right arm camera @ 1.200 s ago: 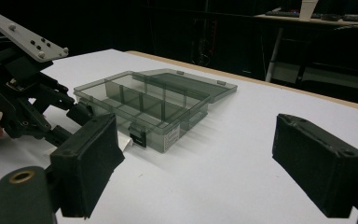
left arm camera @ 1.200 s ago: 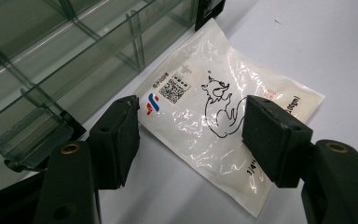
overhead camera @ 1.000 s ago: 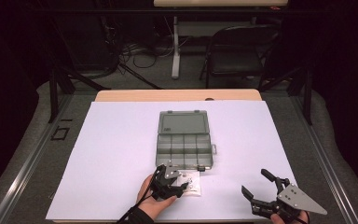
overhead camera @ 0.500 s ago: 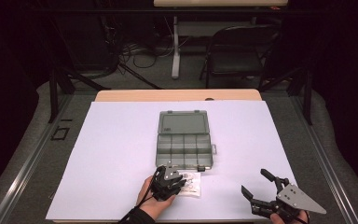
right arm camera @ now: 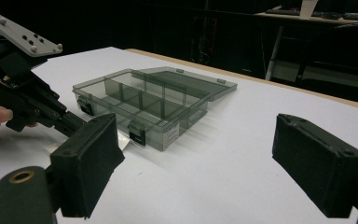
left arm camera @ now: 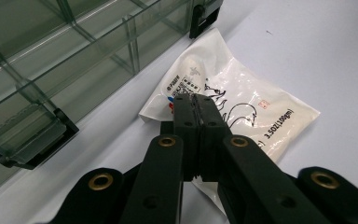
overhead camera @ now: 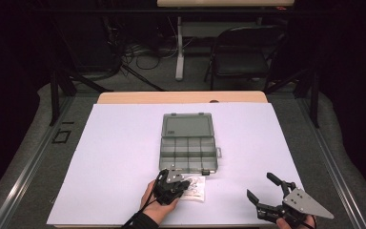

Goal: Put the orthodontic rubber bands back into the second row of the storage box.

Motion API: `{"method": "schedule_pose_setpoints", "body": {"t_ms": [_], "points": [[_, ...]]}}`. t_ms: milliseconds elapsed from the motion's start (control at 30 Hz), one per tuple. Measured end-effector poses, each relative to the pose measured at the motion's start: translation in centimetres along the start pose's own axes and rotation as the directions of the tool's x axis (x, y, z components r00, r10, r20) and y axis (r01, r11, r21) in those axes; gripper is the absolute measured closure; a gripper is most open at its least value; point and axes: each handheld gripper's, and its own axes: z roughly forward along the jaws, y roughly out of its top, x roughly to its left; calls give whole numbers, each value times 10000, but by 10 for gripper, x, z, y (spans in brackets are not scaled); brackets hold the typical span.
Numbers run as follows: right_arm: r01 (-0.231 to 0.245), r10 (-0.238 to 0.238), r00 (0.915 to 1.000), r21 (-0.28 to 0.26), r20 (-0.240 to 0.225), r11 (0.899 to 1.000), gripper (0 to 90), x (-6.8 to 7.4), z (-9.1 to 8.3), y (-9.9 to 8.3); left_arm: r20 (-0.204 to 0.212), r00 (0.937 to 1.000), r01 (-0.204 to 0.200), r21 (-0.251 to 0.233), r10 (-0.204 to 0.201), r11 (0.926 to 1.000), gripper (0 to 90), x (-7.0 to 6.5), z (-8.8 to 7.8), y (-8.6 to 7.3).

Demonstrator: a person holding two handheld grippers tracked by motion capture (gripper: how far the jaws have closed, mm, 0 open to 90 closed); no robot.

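A white sheet covers the bench (overhead camera: pixel 124 157), whose wooden far edge shows bare. Beyond it, in a dark room, stand a black folding chair (overhead camera: pixel 240 59) and a pale table leg (overhead camera: pixel 180 47), with cables (overhead camera: pixel 143 55) on the grey floor (overhead camera: pixel 24 143).

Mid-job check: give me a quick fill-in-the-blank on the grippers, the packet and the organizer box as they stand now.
1. The left gripper is shut on the edge of the white ____, which lies flat on the table.
2. The lid of the clear organizer box is ____.
3. The right gripper has its jaws ____, with nothing between them.
4. The packet lies just outside the box's ____ wall, by its latches.

Missing words: packet; open; open; front
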Motion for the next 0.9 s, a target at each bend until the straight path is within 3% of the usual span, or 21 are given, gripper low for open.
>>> {"method": "schedule_pose_setpoints", "body": {"t_ms": [200,400,900], "points": [[-16,16,10000,-42,9,10000,142,0,0,0,12,10000,-22,-67,22,10000,898,1,-5,1],[-16,16,10000,-51,-5,10000,142,0,0,0,-80,10000,36,-430,-39,9991,900,4,-19,4],[-36,36,10000,-21,-16,10000,142,0,0,0,-365,9987,301,-1481,-358,9885,900,15,-52,11]]}}
